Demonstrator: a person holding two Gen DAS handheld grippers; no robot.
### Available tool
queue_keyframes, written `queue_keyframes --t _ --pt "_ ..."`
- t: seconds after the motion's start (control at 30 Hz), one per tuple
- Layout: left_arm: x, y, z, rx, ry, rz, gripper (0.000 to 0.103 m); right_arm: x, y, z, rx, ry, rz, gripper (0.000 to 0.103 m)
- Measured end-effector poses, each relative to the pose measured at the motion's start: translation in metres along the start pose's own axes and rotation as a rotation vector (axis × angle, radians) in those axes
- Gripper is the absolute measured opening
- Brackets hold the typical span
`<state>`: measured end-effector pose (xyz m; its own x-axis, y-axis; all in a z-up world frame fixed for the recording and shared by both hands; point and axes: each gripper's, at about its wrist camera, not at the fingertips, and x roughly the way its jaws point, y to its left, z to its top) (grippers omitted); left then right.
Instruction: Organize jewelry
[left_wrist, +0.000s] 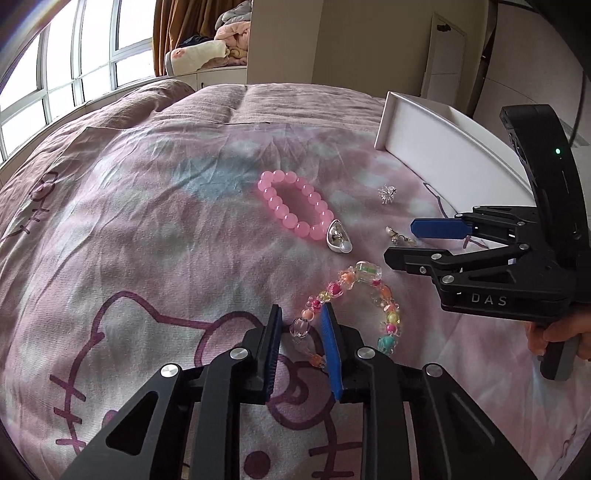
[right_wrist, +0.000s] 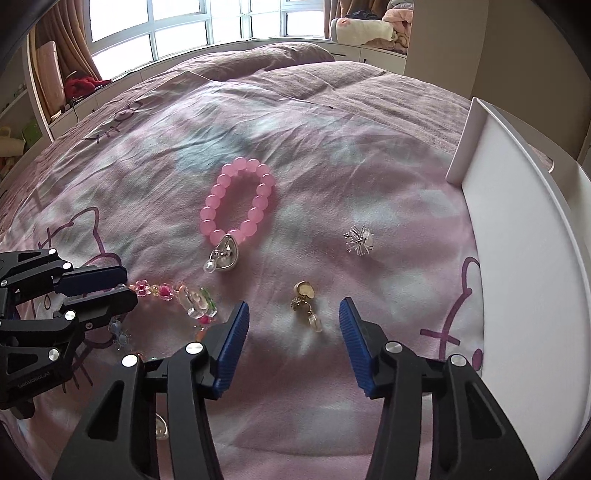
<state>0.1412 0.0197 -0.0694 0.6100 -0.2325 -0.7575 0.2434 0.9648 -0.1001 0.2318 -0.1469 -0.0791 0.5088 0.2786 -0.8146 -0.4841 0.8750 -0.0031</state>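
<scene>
A multicolour bead bracelet (left_wrist: 354, 302) lies on the pink bed cover. My left gripper (left_wrist: 301, 314) is partly open with one strand of this bracelet between its blue pads, not clamped; it also shows in the right wrist view (right_wrist: 122, 286). A pink bead bracelet (left_wrist: 295, 205) (right_wrist: 238, 201) lies farther out, with a silver ring (left_wrist: 338, 236) (right_wrist: 223, 256) at its near end. A gold earring (right_wrist: 306, 304) (left_wrist: 399, 236) lies between the fingertips of my open, empty right gripper (right_wrist: 291, 314) (left_wrist: 402, 240). A silver spiky earring (right_wrist: 358, 240) (left_wrist: 387, 194) lies to the right.
A white box (right_wrist: 517, 236) (left_wrist: 443, 147) stands on the bed at the right, its tall wall facing the jewelry. The cover (left_wrist: 147, 221) has a cartoon cat print. A small pale piece (right_wrist: 160, 426) lies under my right gripper's left finger. Windows and shelves are behind.
</scene>
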Motion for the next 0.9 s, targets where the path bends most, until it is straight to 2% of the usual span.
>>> queue_keyframes --t 0.13,0.2,0.37,0.63,0.9 --pt "0.000 -0.004 -0.002 0.017 0.007 -0.017 0.016 0.005 -0.001 -0.003 0.001 0.005 0.004 0.045" --pt "0.000 -0.006 -0.003 0.024 0.011 -0.027 0.016 0.007 0.000 -0.003 -0.005 0.009 0.013 0.039" --pt "-0.002 -0.006 -0.003 0.001 0.014 -0.052 0.016 0.006 0.006 -0.002 -0.027 0.021 0.061 0.010" --pt "-0.023 -0.003 0.005 -0.026 -0.024 -0.058 0.016 -0.005 0.010 -0.003 -0.029 0.019 0.099 0.008" --pt "-0.047 -0.008 0.014 -0.020 -0.067 -0.053 0.016 -0.033 0.015 0.001 -0.041 -0.020 0.100 0.006"
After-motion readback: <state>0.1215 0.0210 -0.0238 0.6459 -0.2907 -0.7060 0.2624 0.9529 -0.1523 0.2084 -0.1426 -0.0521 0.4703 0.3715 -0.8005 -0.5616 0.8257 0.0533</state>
